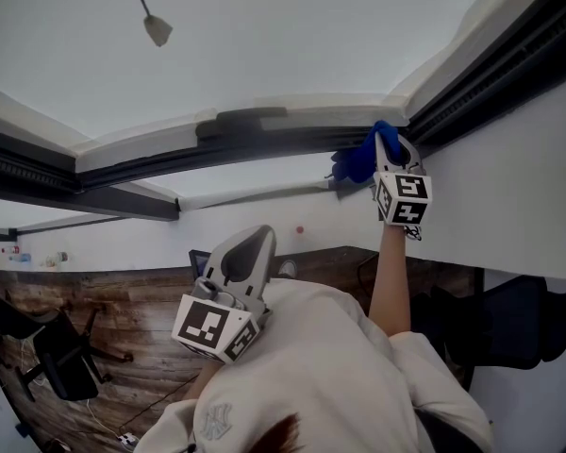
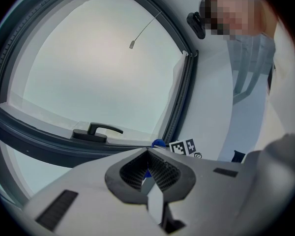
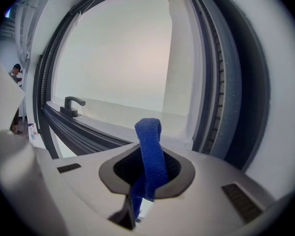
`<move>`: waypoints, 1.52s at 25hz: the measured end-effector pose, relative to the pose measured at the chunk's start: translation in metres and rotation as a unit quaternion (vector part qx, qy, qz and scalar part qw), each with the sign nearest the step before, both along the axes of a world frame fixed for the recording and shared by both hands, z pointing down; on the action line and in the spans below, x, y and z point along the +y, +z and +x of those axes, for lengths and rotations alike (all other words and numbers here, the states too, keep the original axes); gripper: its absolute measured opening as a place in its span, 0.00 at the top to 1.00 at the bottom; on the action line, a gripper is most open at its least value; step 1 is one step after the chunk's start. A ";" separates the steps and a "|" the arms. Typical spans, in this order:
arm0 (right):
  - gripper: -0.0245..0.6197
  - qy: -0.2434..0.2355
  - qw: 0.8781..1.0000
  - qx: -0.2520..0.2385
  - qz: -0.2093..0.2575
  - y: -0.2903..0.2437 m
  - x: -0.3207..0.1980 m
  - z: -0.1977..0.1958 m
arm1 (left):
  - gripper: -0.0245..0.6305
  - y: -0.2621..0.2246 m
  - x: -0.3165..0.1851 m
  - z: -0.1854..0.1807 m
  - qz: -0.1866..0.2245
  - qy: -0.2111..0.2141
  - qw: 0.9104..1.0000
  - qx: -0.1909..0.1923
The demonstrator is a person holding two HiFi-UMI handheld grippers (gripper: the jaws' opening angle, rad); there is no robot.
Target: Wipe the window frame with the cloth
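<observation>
Right gripper (image 1: 389, 149) is up at the corner of the window frame (image 1: 264, 142), jaws clamped on the cloth (image 3: 150, 154), a blue woven strip with a loop standing out past the jaws. In the head view the cloth is bunched against the dark frame and appears to touch it. Left gripper (image 1: 248, 253) is low near the chest, jaws together, nothing between. Judgement: the cloth is light, soft and floppy. Best gripped close behind the bunch, or the free end folds away under pressure.

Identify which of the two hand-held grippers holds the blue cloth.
The right hand-held gripper, raised to the window frame corner, has the blue cloth clamped between its jaws; the left hand-held gripper, held lower, is shut and empty.
</observation>
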State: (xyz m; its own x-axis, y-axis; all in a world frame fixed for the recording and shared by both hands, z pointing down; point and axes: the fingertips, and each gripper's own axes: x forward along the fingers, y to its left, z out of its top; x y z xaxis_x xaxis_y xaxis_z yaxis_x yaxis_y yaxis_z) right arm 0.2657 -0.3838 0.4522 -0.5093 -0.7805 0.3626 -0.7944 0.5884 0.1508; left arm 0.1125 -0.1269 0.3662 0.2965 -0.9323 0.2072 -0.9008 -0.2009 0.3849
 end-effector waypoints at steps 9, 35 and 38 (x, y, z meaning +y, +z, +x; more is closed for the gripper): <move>0.88 0.023 1.000 0.009 0.002 0.000 -0.010 0.019 | 0.95 0.002 -0.002 0.007 -0.007 0.000 1.000 0.003; 0.88 -0.093 0.995 -0.037 0.012 -0.033 0.076 -0.106 | 0.95 -0.006 0.052 -0.008 -0.003 0.026 1.000 -0.005; 0.88 -0.138 0.990 -0.037 0.014 -0.036 0.100 -0.158 | 0.95 -0.007 0.064 -0.020 0.002 0.028 1.000 -0.007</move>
